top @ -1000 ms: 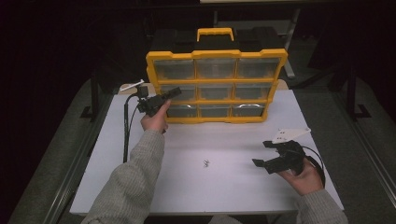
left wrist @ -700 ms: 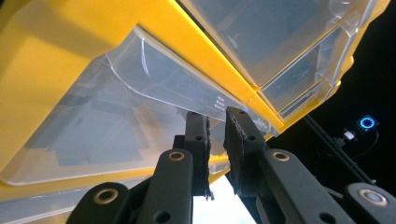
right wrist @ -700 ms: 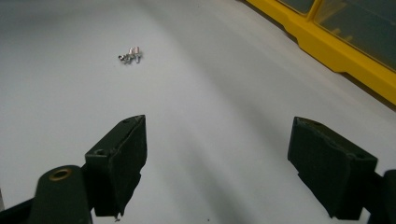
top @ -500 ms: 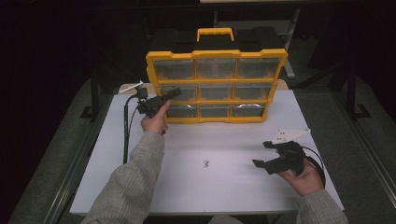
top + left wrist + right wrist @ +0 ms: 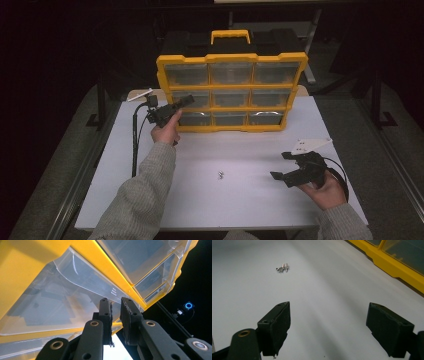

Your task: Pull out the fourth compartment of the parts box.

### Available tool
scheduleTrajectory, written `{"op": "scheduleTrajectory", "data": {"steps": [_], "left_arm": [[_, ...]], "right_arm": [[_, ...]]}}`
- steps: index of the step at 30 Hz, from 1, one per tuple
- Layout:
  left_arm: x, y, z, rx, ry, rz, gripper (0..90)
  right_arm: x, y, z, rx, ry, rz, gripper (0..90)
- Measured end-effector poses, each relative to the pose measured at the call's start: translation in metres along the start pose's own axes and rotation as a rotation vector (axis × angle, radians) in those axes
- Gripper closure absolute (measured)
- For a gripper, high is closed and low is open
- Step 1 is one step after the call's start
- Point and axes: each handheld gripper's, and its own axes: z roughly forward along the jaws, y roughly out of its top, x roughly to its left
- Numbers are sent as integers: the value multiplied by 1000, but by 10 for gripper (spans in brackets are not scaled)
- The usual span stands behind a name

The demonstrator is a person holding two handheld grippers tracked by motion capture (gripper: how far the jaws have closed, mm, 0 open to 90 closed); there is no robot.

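Observation:
A yellow organizer [image 5: 231,58] with clear drawers stands upright at the back of the white table [image 5: 240,205]. My left gripper [image 5: 186,101] is held up against its left column, at the middle-row drawer. In the left gripper view the jaws [image 5: 115,301] stand close together, pinching the clear front lip of that drawer [image 5: 82,277]. My right gripper [image 5: 280,165] hovers low over the table's front right, open and empty. Its wide-apart jaws [image 5: 329,307] point across the tabletop toward a few small metal screws [image 5: 282,267], which lie in the middle of the table [image 5: 221,174].
The organizer's yellow base [image 5: 394,267] runs along the far right of the right gripper view. The left gripper's cable [image 5: 135,145] trails down the table's left side. Dark floor and metal table rails surround the table.

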Motion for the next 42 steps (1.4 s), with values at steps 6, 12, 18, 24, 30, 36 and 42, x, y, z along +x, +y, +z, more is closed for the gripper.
{"op": "scheduleTrajectory", "data": {"steps": [6, 12, 18, 24, 30, 36, 42], "left_arm": [[0, 0, -1, 4, -2, 6, 790], [-1, -1, -2, 7, -6, 11, 791], [-3, -3, -5, 9, -11, 15, 791], [-6, -6, -9, 19, -14, 21, 791], [-8, -8, -13, 24, -24, 37, 791], [-10, -9, -16, 35, -26, 50, 791], [-12, -11, -18, 42, -31, 61, 791]], "right_arm": [[1, 0, 0, 3, 1, 0, 185], [1, 0, 0, 3, 2, 0, 185], [2, 0, 1, 6, 2, -3, 185], [3, 1, 1, -1, 3, -9, 185], [3, 0, 3, 9, 5, -14, 184], [4, 0, 3, 10, 7, -4, 184], [4, -1, 4, 12, 7, -10, 183]]}}
